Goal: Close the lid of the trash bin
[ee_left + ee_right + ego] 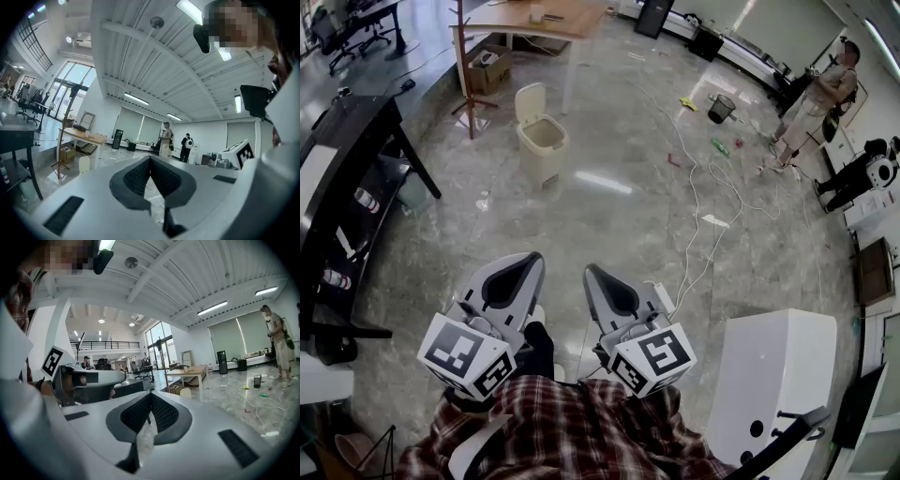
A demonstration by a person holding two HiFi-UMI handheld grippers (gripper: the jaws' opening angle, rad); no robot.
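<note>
While the left hand-held gripper (pixel 525 262) and right hand-held gripper (pixel 592 274) were clenched on nothing, the trash bin (pixel 544 141) stood well ahead on the floor (pixel 628 225), lid (pixel 531 101) raised, near a wooden desk (pixel 534 19).

Bright, even light came from long white ceiling strip lights (pixel 136 98) and tall glass windows (pixel 70 86); glossy grey marble floor (pixel 602 182) threw glare. Fisheye bent edges hard (gripper views vignetted black).
</note>
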